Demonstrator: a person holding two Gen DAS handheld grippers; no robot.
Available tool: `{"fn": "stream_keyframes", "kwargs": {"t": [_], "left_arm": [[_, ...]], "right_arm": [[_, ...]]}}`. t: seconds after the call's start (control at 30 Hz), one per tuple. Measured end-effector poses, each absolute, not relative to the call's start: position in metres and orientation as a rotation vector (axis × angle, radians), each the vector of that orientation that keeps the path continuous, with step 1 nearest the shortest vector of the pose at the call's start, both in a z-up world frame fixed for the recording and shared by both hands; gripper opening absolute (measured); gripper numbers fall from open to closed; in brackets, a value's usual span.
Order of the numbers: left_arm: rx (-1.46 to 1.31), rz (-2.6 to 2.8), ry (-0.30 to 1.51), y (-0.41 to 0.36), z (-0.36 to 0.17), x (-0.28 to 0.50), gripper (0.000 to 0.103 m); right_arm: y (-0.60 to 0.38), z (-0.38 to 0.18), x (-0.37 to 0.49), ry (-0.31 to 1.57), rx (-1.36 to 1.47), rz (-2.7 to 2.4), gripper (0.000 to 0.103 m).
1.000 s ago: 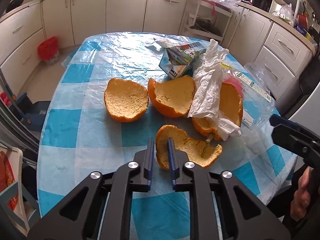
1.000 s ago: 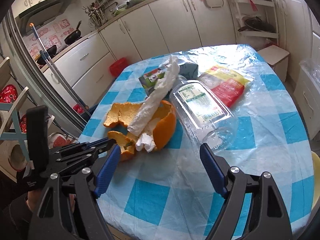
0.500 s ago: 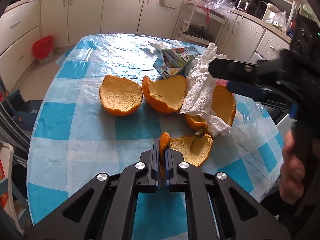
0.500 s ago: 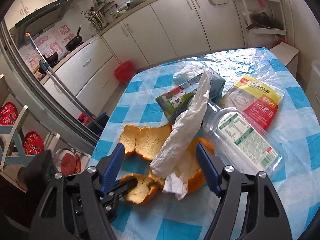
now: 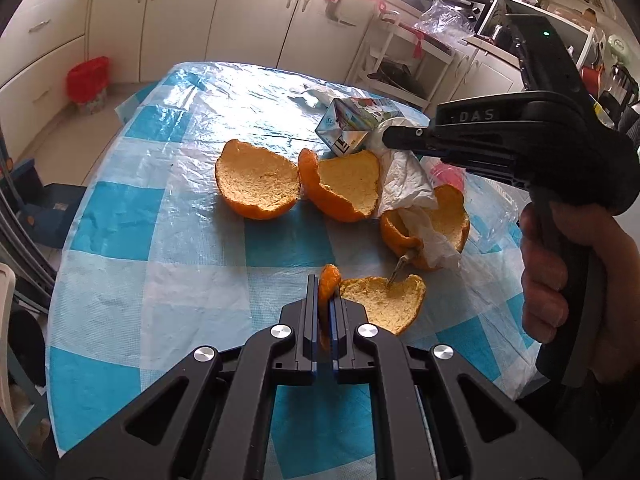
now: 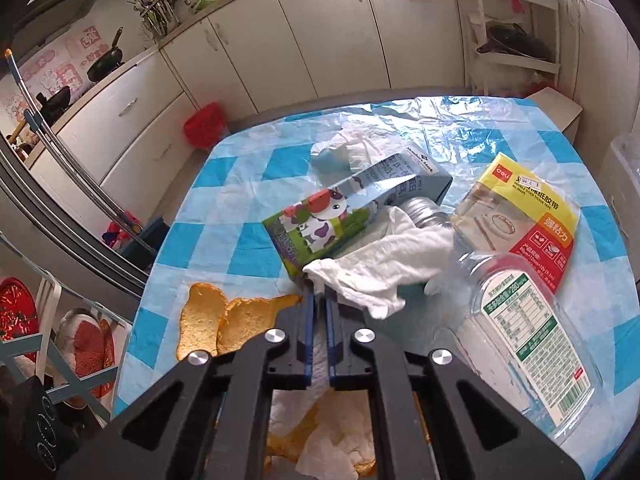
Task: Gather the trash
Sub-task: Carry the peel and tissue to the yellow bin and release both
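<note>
Trash lies on a table with a blue-and-white checked cover [image 5: 168, 240]. My left gripper [image 5: 324, 300] is shut on the rim of an orange peel piece [image 5: 380, 300] at the near edge. Three more peel halves [image 5: 258, 184] lie beyond it. My right gripper [image 6: 319, 304] is shut on a crumpled white paper towel [image 6: 384, 276], which drapes over a peel; it also shows in the left wrist view [image 5: 404, 180]. A milk carton [image 6: 320, 228], a clear plastic bottle [image 6: 528, 320] and a yellow-red packet [image 6: 532, 220] lie behind.
White kitchen cabinets [image 5: 248, 20] surround the table. A red bin [image 5: 88, 80] stands on the floor at the far left. A metal rack [image 6: 512, 36] with pans stands at the back right. A blue stool [image 5: 44, 208] sits left of the table.
My left gripper closed on the peel piece and tipped its rim upright. My right gripper moved in over the pile and closed on the paper towel.
</note>
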State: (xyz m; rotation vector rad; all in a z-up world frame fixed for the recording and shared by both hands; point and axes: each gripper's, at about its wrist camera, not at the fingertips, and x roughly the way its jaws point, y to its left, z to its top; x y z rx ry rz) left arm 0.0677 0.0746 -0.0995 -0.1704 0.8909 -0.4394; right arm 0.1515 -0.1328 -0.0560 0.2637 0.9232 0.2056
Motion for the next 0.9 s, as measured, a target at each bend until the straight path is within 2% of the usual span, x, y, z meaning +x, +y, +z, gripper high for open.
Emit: {"fn": "stream_keyframes", "kwargs": {"t": [0.3,0.5,0.9], "left_arm": [[-0.176,-0.396,0.853,0.077,-0.082,0.065,0.004],[-0.173,-0.358,0.797,0.078,-0.055,0.051,0.004],[-0.17,-0.356,0.738,0.072,-0.017,0.02,0.004]], "right_arm": [[-0.16,-0.011,0.098,0.724,0.391,0.374,0.005],[-0.188,0.007,0.056,0.666,0.406,0.406,0.005],[-0.246,-0.006,0.008,0.65,0.47,0.279,0.005]]}}
